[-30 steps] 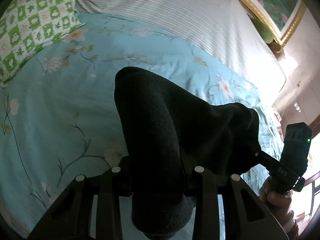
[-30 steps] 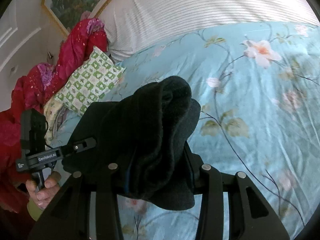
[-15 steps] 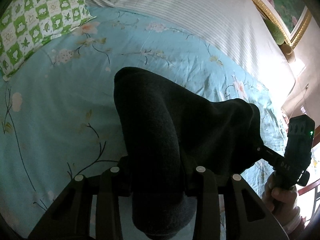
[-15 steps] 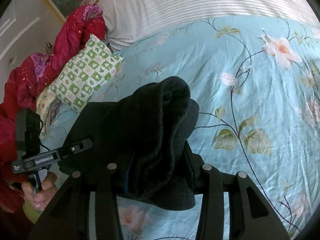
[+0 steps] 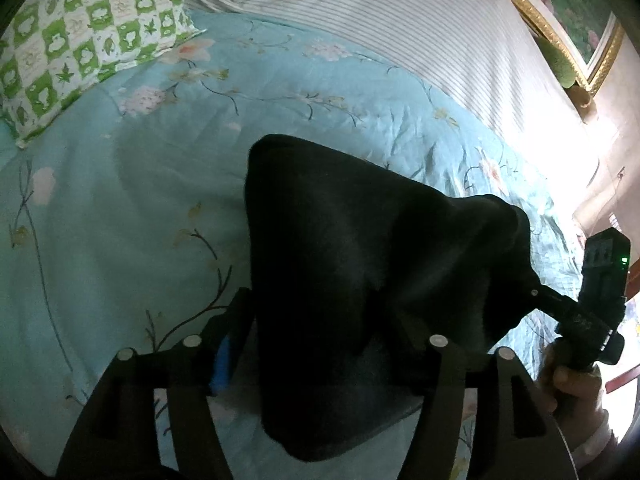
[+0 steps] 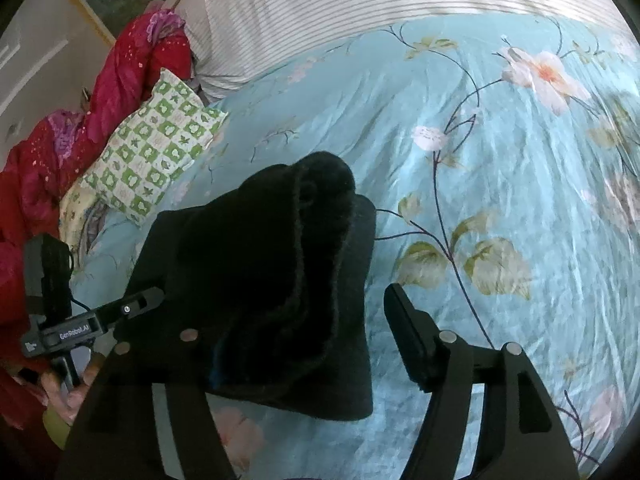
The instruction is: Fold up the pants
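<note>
Looking along the left gripper, how do its fingers stand?
— Spread apart. The blue pad on the left finger shows bare beside the cloth, and the right finger is partly covered by it. The dark pants sit bunched in a thick fold between the two fingers and hang down over the near edge of the view.

— And the right gripper?
— Wide open. Its right finger stands clear of the cloth, with bedspread showing between. The left finger is buried under the pants, which drape over it in rolled layers.

— Where are the pants in the scene?
— Over the pale blue flowered bedspread, stretched as one dark mass from one gripper to the other. Whether the bottom edge touches the bed, I cannot tell.

— Can each gripper see the other?
— Yes. From the left wrist, the right gripper's body shows at the right edge, held in the right hand. From the right wrist, the left gripper's fingertip lies against the left side of the pants, and the left hand shows dimly below it.

— What else is around?
— A green-and-white checked pillow at the far left, a striped white sheet across the far side, a gold-framed picture at the far right, and a red quilt heaped left of the pillow.
</note>
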`<state>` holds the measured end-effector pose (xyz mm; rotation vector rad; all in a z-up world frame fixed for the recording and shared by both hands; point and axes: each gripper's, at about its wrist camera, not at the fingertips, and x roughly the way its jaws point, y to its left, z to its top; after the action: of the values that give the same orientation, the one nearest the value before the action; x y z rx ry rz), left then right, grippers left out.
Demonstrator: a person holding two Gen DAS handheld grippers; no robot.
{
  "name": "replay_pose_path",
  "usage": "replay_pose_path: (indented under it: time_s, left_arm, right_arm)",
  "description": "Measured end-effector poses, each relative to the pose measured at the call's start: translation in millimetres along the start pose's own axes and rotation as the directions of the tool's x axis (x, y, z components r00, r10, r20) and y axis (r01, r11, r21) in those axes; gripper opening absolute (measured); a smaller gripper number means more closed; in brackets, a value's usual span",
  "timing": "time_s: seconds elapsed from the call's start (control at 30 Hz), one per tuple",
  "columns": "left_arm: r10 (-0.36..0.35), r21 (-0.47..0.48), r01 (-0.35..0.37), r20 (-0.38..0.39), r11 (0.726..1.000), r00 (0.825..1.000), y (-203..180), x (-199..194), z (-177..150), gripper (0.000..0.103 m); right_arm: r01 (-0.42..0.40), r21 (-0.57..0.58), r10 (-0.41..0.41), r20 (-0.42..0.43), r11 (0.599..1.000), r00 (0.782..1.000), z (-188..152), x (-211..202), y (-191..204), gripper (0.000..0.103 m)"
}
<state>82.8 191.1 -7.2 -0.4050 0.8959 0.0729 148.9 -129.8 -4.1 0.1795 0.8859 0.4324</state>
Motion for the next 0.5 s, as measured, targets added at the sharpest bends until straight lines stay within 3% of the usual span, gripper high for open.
replay_pose_path:
  time_s: [0.17,0.5]
  left_arm:
    - [0.01,-0.018,-0.01,0.002,1.0,1.0,4.8,-7.5,-2.8,0.073]
    - [0.1,0.013,-0.101,0.037,0.995,0.994,-1.2,-26.8,-16.7,0.077]
  right_arm:
    - [0.019,0.013,-0.02,0.023,1.0,1.0,-5.8,-10.9,-0.4,0.07]
    - [0.081,0.039,-0.083,0.066,0.996,0.994,-13.5,-31.6,-1.8,0.077]
